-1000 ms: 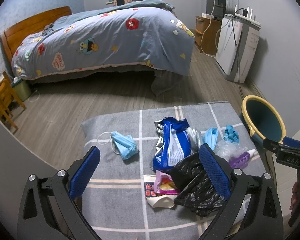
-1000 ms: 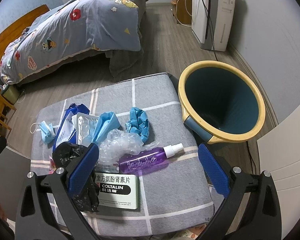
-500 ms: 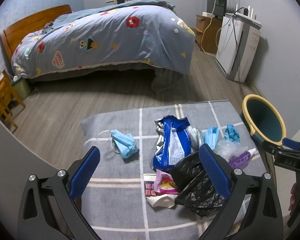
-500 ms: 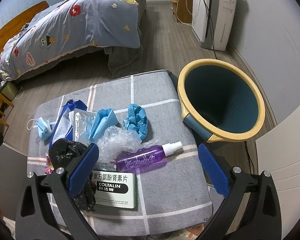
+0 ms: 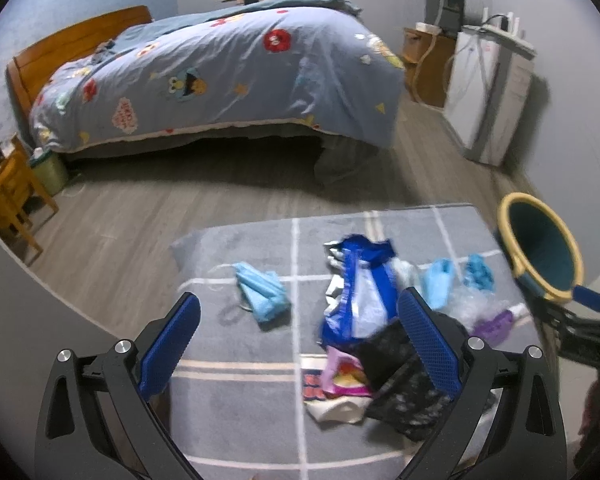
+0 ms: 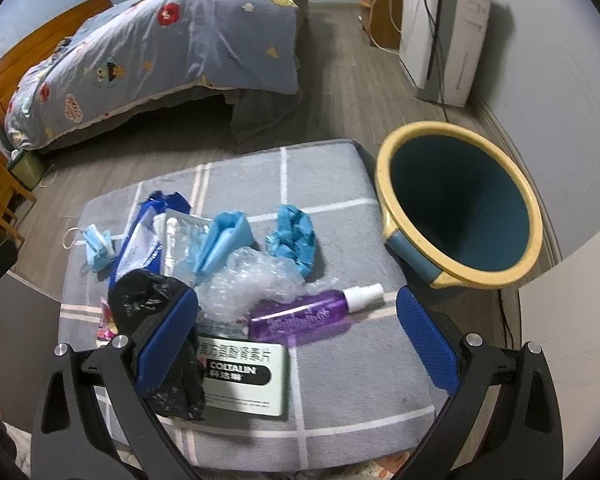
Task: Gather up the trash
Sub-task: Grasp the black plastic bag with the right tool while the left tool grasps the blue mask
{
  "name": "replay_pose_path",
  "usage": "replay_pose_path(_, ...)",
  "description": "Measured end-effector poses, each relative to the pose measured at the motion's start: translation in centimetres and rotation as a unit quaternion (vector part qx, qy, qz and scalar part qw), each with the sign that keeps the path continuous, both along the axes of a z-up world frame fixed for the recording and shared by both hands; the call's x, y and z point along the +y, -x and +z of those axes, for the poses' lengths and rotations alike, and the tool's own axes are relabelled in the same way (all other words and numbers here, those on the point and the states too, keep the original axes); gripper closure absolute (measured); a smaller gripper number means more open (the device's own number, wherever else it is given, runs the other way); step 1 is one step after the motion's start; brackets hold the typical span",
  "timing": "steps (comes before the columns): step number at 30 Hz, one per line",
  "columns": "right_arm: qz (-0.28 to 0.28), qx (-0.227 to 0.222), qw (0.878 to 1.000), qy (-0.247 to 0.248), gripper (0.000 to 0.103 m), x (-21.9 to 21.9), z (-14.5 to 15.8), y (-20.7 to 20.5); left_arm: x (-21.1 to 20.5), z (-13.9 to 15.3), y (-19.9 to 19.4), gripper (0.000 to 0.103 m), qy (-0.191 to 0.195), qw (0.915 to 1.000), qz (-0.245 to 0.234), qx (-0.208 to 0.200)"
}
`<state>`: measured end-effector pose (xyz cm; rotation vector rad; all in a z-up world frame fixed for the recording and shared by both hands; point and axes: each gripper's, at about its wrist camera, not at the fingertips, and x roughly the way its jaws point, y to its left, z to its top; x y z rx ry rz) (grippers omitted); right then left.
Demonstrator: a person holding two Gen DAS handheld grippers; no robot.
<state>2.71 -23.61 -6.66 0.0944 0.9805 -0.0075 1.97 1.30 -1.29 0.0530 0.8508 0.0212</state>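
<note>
Right wrist view: the right gripper (image 6: 298, 334) is hanging wide open, empty, above a purple bottle (image 6: 300, 314) lying amid trash on a grey cushion (image 6: 340, 360), the bin (image 6: 460, 204) standing just beside it. Left gripper (image 5: 298, 336) is hovering open above a black bag (image 5: 400, 384).
</note>
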Motion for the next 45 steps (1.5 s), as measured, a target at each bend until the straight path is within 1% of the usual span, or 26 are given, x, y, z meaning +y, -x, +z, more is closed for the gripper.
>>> replay_pose_path(3,0.016,-0.007,1.000,0.015,0.005,1.1,0.1,0.0,0.9,0.3,-0.8,0.005,-0.012,0.9997,0.000,-0.019)
replay_pose_path(4,0.030,-0.007,1.000,0.005,0.005,1.5,0.0,0.0,1.3,0.4,-1.1,0.005,-0.004,0.9997,-0.006,-0.025)
replay_pose_path(6,0.042,-0.004,0.999,-0.006,0.005,2.3,-0.2,-0.1,2.5,0.8,-1.7,0.005,0.027,0.9985,-0.017,-0.045)
replay_pose_path(9,0.072,0.010,0.997,-0.026,0.005,4.1,-0.8,-0.5,4.0,0.5,-3.4,0.005,0.013,0.9981,0.001,-0.060)
replay_pose_path(10,0.080,0.018,0.996,-0.022,0.005,4.7,-1.1,-0.7,4.5,0.1,-4.0,0.005,0.012,0.9985,0.003,-0.054)
replay_pose_path(11,0.086,0.024,0.996,-0.015,0.005,5.2,-1.3,-0.9,5.0,-0.5,-4.9,0.005,-0.002,0.9993,0.007,-0.036)
replay_pose_path(13,0.105,0.023,0.994,-0.018,0.006,6.0,-1.7,-0.9,5.5,-1.7,-6.1,0.005,-0.031,0.9993,0.011,-0.020)
replay_pose_path(15,0.106,0.027,0.994,-0.016,0.006,6.3,-2.0,-0.8,6.2,-3.2,-7.0,0.005,-0.041,0.9990,0.014,-0.002)
replay_pose_path(17,0.107,0.042,0.993,-0.020,0.006,6.4,-2.6,-1.0,7.0,-4.5,-7.6,0.005,-0.030,0.9994,0.014,0.010)
replay_pose_path(18,0.103,0.045,0.993,-0.022,0.006,6.3,-2.8,-1.1,7.4,-5.4,-7.8,0.005,-0.010,0.9998,0.013,0.014)
replay_pose_path(20,0.099,0.053,0.993,-0.023,0.006,6.1,-3.2,-1.3,7.6,-6.5,-8.3,0.005,-0.004,0.9997,0.018,0.017)
replay_pose_path(22,0.098,0.061,0.993,-0.035,0.006,5.8,-3.5,-1.3,7.5,-7.6,-8.9,0.005,0.020,0.9993,0.013,0.029)
replay_pose_path(24,0.111,0.088,0.989,-0.051,0.006,6.1,-4.2,-1.4,7.1,-8.9,-9.5,0.005,0.016,0.9989,0.013,0.043)
replay_pose_path(25,0.121,0.096,0.986,-0.060,0.006,6.4,-4.5,-1.3,6.9,-9.5,-9.7,0.006,0.016,0.9987,0.004,0.049)
replay_pose_path(26,0.124,0.097,0.986,-0.055,0.006,6.6,-4.5,-1.3,6.6,-9.9,-9.9,0.007,0.014,0.9985,-0.005,0.053)
replay_pose_path(28,0.131,0.095,0.985,-0.056,0.006,6.9,-4.5,-1.1,5.8,-11.1,-10.3,0.007,-0.010,0.9979,-0.017,0.061)
replay_pose_path(31,0.126,0.111,0.984,-0.063,0.006,6.8,-5.2,-1.4,5.8,-12.4,-10.8,0.008,-0.004,0.9969,-0.011,0.077)
replay_pose_path(34,0.138,0.124,0.981,-0.055,0.021,7.3,-6.1,-1.6,5.7,-13.7,-10.9,0.011,0.003,0.9953,-0.017,0.096)
replay_pose_path(35,0.144,0.128,0.980,-0.055,0.025,7.5,-6.3,-1.6,5.5,-14.1,-10.9,0.013,-0.004,0.9947,-0.020,0.101)
replay_pose_path(36,0.152,0.133,0.977,-0.061,0.030,7.7,-6.5,-1.5,5.2,-14.5,-11.0,0.021,-0.007,0.9938,-0.028,0.108)
replay_pose_path(37,0.156,0.138,0.976,-0.062,0.033,7.8,-6.6,-1.4,5.1,-14.7,-11.0,0.030,-0.007,0.9927,-0.036,0.115)
replay_pose_path(39,0.162,0.140,0.975,-0.062,0.048,7.9,-6.5,-1.4,4.8,-15.1,-11.1,0.041,-0.009,0.9908,-0.044,0.128)
replay_pose_path(40,0.162,0.139,0.975,-0.058,0.053,8.0,-6.5,-1.4,4.6,-15.2,-11.0,0.044,-0.011,0.9900,-0.048,0.132)
replay_pose_path(42,0.161,0.139,0.976,-0.055,0.075,7.8,-6.3,-1.4,4.5,-15.0,-10.8,0.052,-0.012,0.9896,-0.056,0.131)
replay_pose_path(43,0.161,0.141,0.975,-0.061,0.079,7.7,-6.3,-1.5,4.4,-14.9,-10.8,0.058,-0.013,0.9898,-0.057,0.130)
replay_pose_path(45,0.160,0.139,0.974,-0.074,0.089,7.6,-5.8,-1.5,4.4,-14.3,-10.4,0.064,-0.015,0.9902,-0.062,0.125)
